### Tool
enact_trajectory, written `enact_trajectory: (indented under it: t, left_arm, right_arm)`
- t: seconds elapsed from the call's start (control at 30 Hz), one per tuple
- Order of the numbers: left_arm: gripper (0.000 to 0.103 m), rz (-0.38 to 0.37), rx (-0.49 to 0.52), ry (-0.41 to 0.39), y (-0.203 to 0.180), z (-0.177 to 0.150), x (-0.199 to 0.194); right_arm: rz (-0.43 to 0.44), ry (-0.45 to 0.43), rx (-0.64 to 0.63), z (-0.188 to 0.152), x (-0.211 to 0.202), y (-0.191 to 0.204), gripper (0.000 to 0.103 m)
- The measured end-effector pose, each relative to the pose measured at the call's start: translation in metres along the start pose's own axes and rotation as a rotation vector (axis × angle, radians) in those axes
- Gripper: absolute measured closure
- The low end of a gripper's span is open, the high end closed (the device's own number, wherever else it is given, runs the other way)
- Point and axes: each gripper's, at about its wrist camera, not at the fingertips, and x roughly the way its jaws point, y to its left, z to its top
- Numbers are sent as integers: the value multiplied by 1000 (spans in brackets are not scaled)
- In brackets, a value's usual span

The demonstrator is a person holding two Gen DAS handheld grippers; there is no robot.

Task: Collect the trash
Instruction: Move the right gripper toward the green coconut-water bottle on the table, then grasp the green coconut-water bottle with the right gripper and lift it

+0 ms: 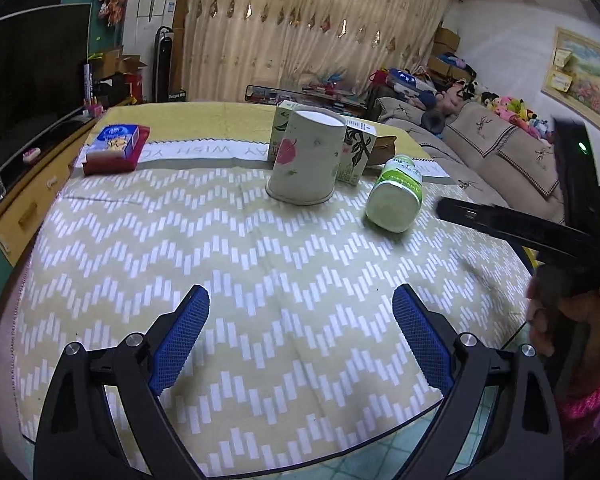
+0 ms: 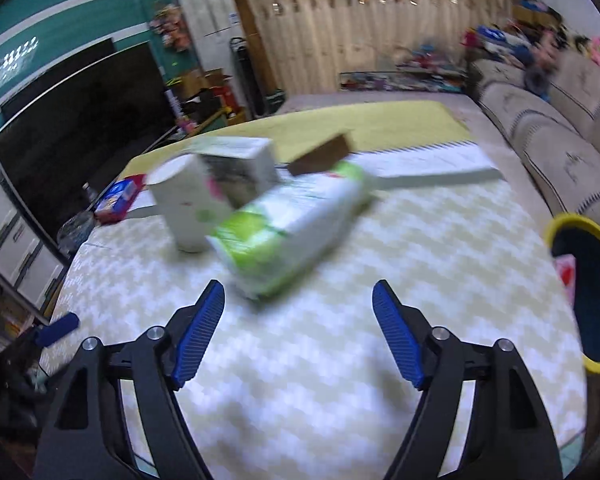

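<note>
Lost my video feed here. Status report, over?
Left gripper and right gripper open, empty. Green bottle lying on table ahead of right gripper. Upturned paper cup crowds its left. Yellow-rimmed bin at right.

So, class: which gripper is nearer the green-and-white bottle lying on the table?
Right. The right gripper sits just short of the bottle, jaws open. The left gripper is further back, bottle ahead to its right.

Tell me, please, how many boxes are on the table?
3, perhaps more hidden: a red and blue box at the far left, a green carton behind the upturned paper cup, a brown box beside the carton.
</note>
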Motion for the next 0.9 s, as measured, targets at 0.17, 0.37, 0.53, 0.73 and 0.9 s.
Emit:
enact_trajectory:
  t: [0.17, 0.37, 0.53, 0.73, 0.9]
  left_arm:
    - [11, -80, -65, 4, 11, 1, 7]
    - [11, -96, -80, 10, 13, -1, 7]
    - [11, -91, -67, 29, 10, 0, 12]
    - [11, -85, -63, 37, 8, -1, 15]
    - [11, -79, -67, 40, 9, 0, 18]
  right_arm:
    - [-63, 45, -6, 3, 25, 12, 31]
    - [-125, 41, 46, 5, 23, -16, 31]
    - [-208, 10, 108, 1, 2, -63, 31]
    - [-233, -22, 196, -4, -14, -105, 30]
    - [-146, -60, 153, -2, -16, -87, 29]
